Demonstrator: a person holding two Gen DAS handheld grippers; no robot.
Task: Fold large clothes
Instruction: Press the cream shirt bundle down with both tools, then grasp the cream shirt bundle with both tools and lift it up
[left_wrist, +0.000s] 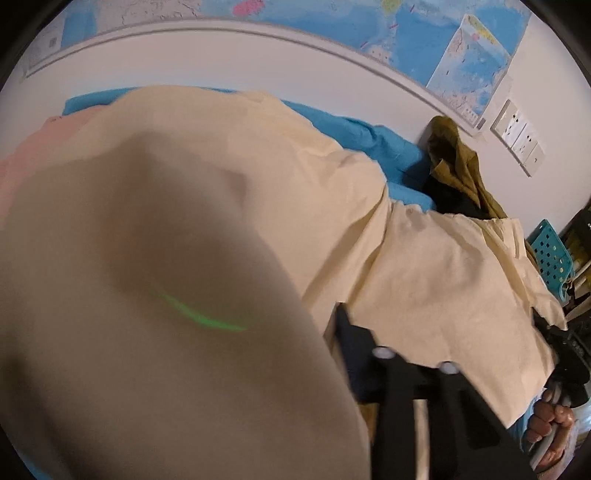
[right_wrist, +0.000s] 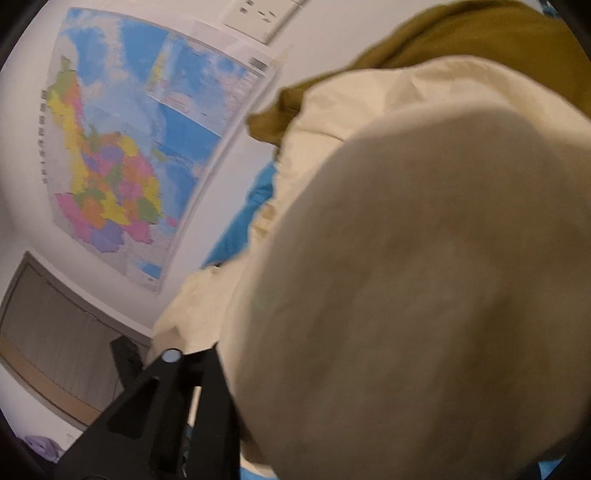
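Note:
A large cream garment (left_wrist: 424, 280) lies spread over a blue sheet (left_wrist: 369, 144) on the bed. One fold of it rises right up against the left lens and hides the left finger of my left gripper (left_wrist: 295, 317). Only the black right finger (left_wrist: 351, 343) shows, its tip under the cloth edge, so I cannot make out the grip. In the right wrist view the same cream garment (right_wrist: 406, 277) bulges over my right gripper (right_wrist: 192, 347). Its jaws stand narrow with cloth bunched between them. A hand (left_wrist: 550, 428) holds that gripper's handle at the cloth's right edge.
An olive garment (left_wrist: 458, 162) is heaped against the white wall beyond the cream one, and shows as an olive garment (right_wrist: 461, 48) in the right view too. Pink cloth (left_wrist: 33, 155) lies far left. Wall maps (right_wrist: 122, 155), sockets (left_wrist: 517, 136) and a teal basket (left_wrist: 550, 254) stand around.

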